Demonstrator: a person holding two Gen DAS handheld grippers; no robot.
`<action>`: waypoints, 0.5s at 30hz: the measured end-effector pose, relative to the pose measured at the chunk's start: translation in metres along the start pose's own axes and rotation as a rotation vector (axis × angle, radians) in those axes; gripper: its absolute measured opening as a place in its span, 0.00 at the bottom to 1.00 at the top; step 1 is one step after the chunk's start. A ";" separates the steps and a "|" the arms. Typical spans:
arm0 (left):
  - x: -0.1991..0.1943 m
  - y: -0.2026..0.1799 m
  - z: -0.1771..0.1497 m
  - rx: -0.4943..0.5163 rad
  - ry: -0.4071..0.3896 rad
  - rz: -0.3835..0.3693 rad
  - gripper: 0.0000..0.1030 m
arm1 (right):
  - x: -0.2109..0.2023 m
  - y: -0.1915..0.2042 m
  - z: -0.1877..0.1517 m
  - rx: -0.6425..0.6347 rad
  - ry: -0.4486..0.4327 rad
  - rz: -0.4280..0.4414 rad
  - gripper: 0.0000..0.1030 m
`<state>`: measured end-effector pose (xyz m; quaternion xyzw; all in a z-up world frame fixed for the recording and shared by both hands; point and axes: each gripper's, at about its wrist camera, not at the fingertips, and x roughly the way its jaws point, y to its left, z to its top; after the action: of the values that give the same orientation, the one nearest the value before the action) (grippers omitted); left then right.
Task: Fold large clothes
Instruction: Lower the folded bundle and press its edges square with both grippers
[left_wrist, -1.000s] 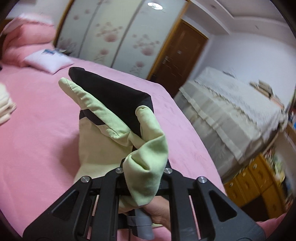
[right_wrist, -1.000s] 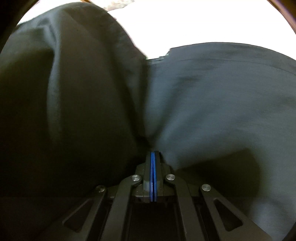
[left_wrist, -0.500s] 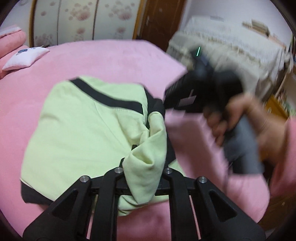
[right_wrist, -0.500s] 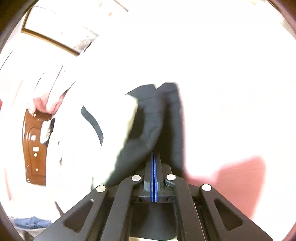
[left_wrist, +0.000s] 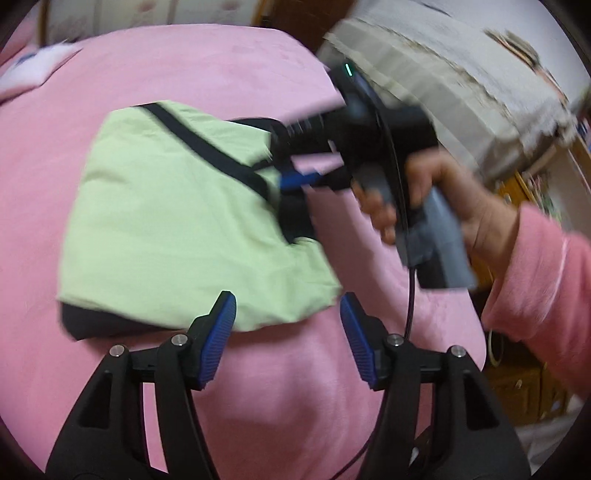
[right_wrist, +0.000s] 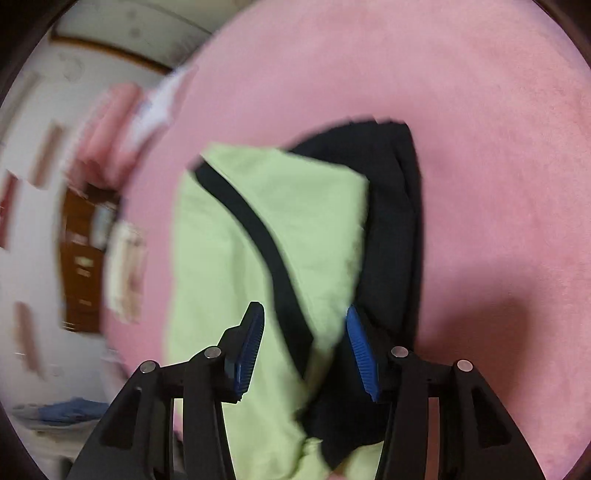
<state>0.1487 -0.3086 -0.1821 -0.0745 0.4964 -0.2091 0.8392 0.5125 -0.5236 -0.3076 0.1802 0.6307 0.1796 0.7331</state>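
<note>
Left tool (left_wrist: 288, 308): we see its blue-padded jaws standing apart and opening, with the near edge of the garment (left_wrist: 177, 221) just beyond the tips and nothing pressed between the pads. Right tool (right_wrist: 304, 326): its jaws are likewise opening; in the right wrist view the garment's green and black layers lie in the gap between the blue pads, and we cannot tell whether either pad touches the cloth. In the left wrist view the right tool appears at the garment's far right corner, held by a hand (left_wrist: 439, 192) in a pink sleeve (left_wrist: 543, 280), with a black cable (left_wrist: 408, 295) hanging from its handle. The garment, pale green with a black stripe and black lower layers, lies folded into a rough rectangle on the pink bed (left_wrist: 229, 62). Farther out we note a white pillow (left_wrist: 33, 68) at the far left of the bed and, to the right, a second bed (left_wrist: 443, 74) under a pale cover, both blurred.
</note>
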 end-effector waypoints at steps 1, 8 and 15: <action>-0.006 0.009 0.002 -0.039 -0.011 0.013 0.54 | 0.004 0.000 -0.001 -0.010 0.009 -0.018 0.46; -0.013 0.059 0.029 -0.194 -0.052 0.092 0.54 | -0.003 0.013 -0.007 -0.019 -0.139 -0.008 0.12; -0.017 0.087 0.047 -0.272 -0.091 0.090 0.54 | -0.078 0.010 -0.018 0.041 -0.316 -0.071 0.08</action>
<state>0.2068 -0.2268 -0.1741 -0.1747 0.4845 -0.0984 0.8515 0.4836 -0.5523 -0.2382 0.1988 0.5171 0.1098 0.8253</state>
